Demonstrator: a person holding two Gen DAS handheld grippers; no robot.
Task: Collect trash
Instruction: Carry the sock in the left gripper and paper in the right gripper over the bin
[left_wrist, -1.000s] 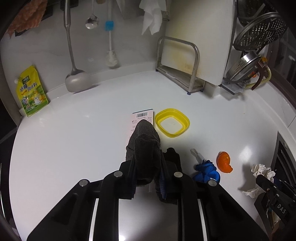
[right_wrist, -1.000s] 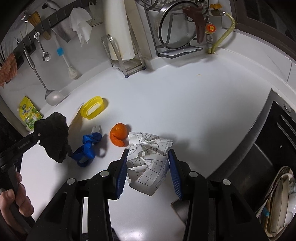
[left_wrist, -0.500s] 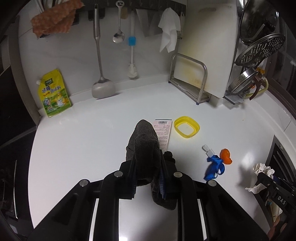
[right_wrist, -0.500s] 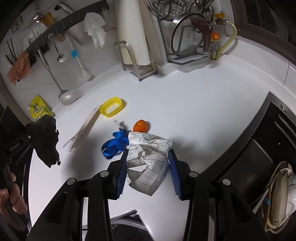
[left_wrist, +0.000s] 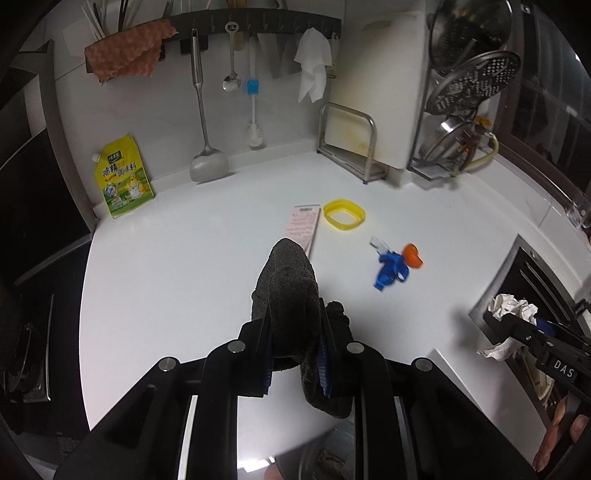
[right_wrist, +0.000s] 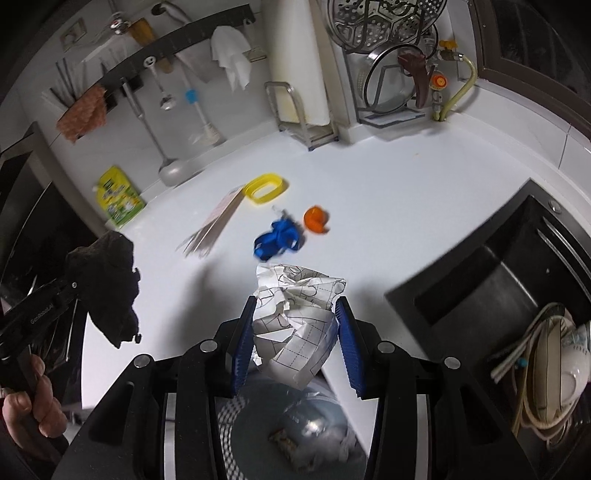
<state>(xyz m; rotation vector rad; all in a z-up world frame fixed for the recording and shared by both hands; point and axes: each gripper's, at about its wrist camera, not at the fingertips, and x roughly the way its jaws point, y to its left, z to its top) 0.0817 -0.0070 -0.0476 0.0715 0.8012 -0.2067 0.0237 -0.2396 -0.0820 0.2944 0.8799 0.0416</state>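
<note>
1. Gripping a dark cloth, the left gripper is hanging above the white counter.
2. Clamping crumpled paper, the right gripper is hovering over the counter's edge.
3. Lying farther out are a blue wrapper, orange peel and a yellow ring.

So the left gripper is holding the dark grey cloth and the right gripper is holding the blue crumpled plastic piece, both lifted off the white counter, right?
Not quite. The right gripper holds the crumpled white printed paper, as the right wrist view shows; the blue crumpled plastic piece lies on the white counter. The left gripper does hold the dark grey cloth, lifted.
</note>
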